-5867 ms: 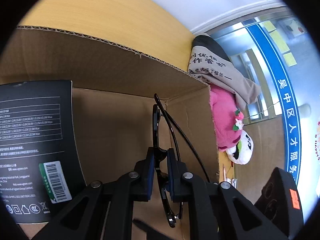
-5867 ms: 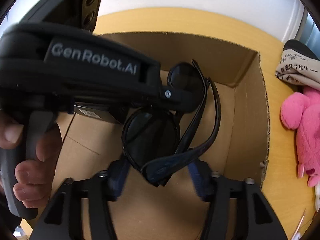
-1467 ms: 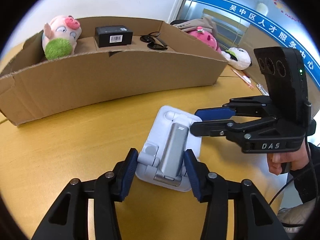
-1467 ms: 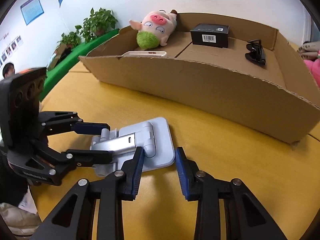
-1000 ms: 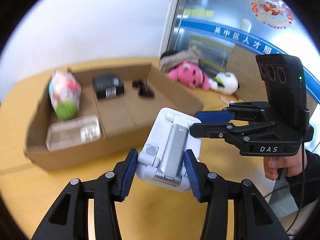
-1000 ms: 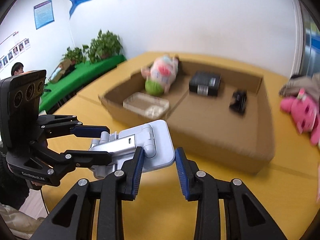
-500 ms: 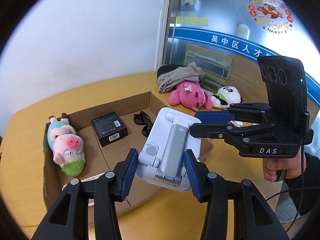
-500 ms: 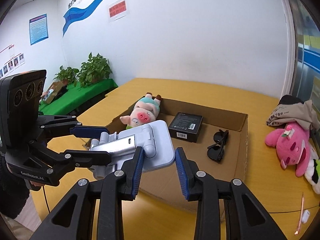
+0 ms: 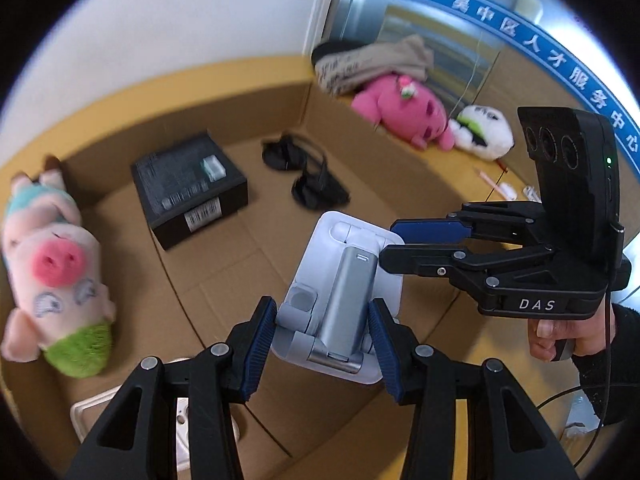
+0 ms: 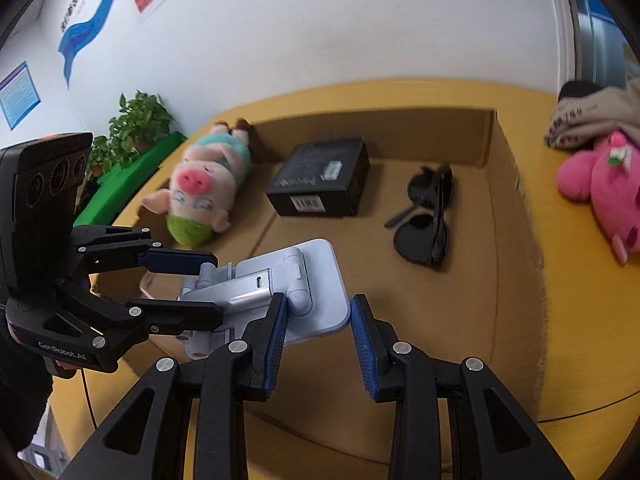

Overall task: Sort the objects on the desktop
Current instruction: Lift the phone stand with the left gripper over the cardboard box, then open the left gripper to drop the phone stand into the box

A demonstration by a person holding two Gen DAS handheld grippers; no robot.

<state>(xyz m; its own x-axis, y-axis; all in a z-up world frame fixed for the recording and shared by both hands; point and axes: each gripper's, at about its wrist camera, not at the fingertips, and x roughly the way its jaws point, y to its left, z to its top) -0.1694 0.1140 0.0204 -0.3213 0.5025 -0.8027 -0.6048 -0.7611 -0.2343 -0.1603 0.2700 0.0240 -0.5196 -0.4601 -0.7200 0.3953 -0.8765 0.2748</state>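
Note:
A white and silver folding phone stand (image 9: 340, 304) hangs in the air above the cardboard box (image 9: 224, 280). My left gripper (image 9: 322, 342) is shut on its hinged end. My right gripper (image 10: 318, 320) is shut on its flat base plate (image 10: 316, 284). In the left wrist view the right gripper (image 9: 424, 246) comes in from the right. In the right wrist view the left gripper (image 10: 180, 284) comes in from the left. The box (image 10: 508, 208) holds a pig plush (image 9: 56, 280), a black carton (image 9: 188, 188) and black sunglasses (image 9: 308, 176).
A clear plastic case (image 9: 132, 412) lies in the box's near left corner. On the yellow table (image 10: 580, 320) right of the box lie a pink plush (image 9: 404, 108), a panda plush (image 9: 484, 132) and a folded cloth (image 9: 372, 64). Plants (image 10: 136, 120) stand at the far left.
Both grippers have carried the stand forward and lower over the box; the box contents loom larger and closer. The grip on the stand is unchanged.

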